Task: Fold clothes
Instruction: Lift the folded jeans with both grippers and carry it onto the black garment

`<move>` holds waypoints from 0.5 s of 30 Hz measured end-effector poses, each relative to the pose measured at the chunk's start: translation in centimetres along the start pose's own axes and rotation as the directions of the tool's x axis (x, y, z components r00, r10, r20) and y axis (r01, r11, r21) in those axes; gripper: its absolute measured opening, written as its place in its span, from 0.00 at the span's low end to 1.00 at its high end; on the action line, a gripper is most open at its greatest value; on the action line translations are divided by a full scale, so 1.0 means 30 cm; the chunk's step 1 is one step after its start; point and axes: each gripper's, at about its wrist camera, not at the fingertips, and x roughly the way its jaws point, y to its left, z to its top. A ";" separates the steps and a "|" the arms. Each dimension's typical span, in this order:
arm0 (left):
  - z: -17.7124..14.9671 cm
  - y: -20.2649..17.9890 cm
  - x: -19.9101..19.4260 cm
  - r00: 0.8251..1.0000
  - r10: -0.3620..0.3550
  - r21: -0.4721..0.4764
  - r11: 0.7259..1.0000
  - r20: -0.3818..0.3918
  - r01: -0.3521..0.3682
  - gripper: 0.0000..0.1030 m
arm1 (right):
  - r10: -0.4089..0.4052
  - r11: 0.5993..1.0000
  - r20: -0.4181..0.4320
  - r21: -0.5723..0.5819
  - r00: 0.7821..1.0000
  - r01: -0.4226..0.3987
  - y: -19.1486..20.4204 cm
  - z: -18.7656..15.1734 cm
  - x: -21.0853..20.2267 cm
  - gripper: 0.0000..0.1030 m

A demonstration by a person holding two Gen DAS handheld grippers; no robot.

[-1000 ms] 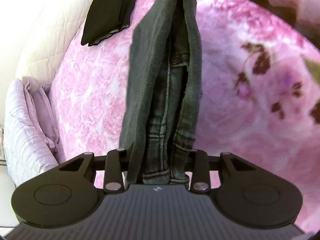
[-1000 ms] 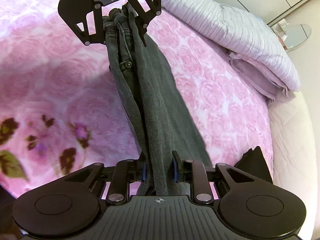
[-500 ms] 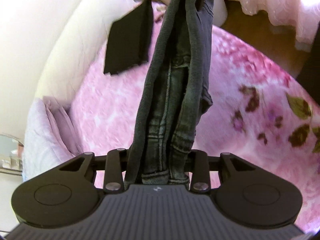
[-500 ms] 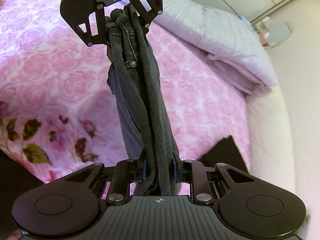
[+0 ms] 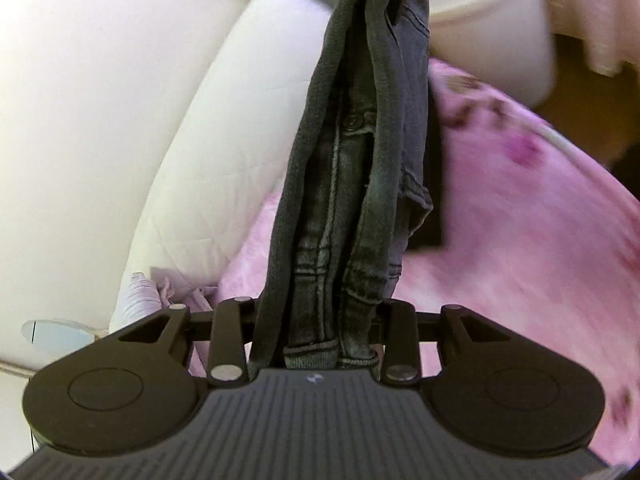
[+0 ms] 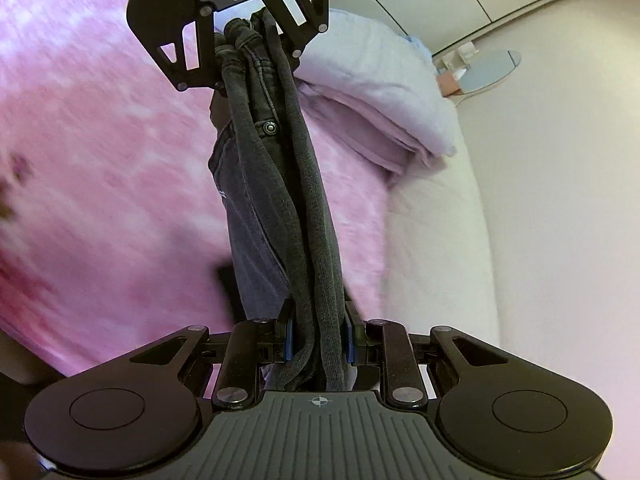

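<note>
Left wrist: left gripper (image 5: 316, 344) clamped on dark jeans (image 5: 348, 200) above pink floral bedspread (image 5: 520, 248), white padded bed edge (image 5: 224, 128) now beside jeans. Right wrist: right gripper (image 6: 318, 340) clamped on jeans' other end; lilac pillow (image 6: 376, 92) beyond; bedspread farther below than before.

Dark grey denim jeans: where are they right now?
The dark grey denim jeans hang bunched between the left gripper and right gripper, above the pink floral bedspread.

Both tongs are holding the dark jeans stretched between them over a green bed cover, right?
Not quite. Both tongs do hold the dark jeans stretched between them, left tongs and right tongs, but the bed cover is pink, not green. The right wrist view shows it best.
</note>
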 end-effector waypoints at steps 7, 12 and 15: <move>0.299 0.087 0.446 0.993 0.101 -0.086 0.991 -0.052 -0.106 0.32 | -0.081 0.992 0.073 -0.092 0.994 0.088 -0.338 -0.349 0.363 0.21; 0.309 -0.188 0.805 0.993 -0.042 -0.069 0.997 -0.107 0.035 0.38 | 0.029 0.995 0.042 -0.100 0.999 -0.025 -0.207 -0.572 0.703 0.22; 0.287 -0.330 0.884 0.982 -0.125 -0.026 0.992 -0.141 0.123 0.51 | 0.113 0.991 0.011 -0.076 0.994 -0.112 -0.133 -0.621 0.773 0.24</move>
